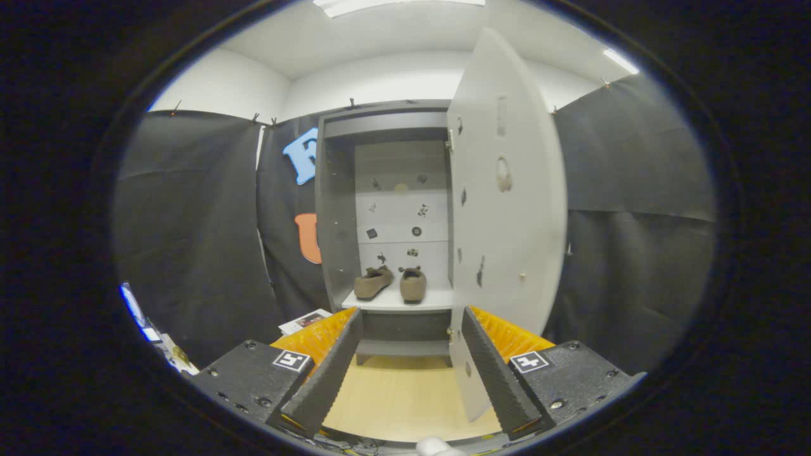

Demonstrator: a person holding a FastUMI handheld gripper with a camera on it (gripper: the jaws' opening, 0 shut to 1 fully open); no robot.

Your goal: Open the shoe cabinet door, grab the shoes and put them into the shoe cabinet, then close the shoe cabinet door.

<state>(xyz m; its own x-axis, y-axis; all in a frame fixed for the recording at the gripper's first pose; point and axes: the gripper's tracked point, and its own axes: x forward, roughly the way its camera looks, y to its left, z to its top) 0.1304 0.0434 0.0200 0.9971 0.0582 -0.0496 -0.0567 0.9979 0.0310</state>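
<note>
The grey shoe cabinet (339, 209) stands ahead of me, beyond the fingers. Its white door (507, 190) is swung wide open to the right, with its lower edge reaching down close to my right finger (497, 373). Two brown shoes sit side by side on a shelf inside: the left shoe (372, 282) is turned at an angle, the right shoe (412, 284) points straight back. My gripper (410, 316) is open with nothing between its fingers, held back from the cabinet and below the shelf level.
A light wooden floor (405, 392) lies between the fingers in front of the cabinet. Some paper sheets (304, 321) lie on the floor at the cabinet's lower left. Black cloth walls close in both sides.
</note>
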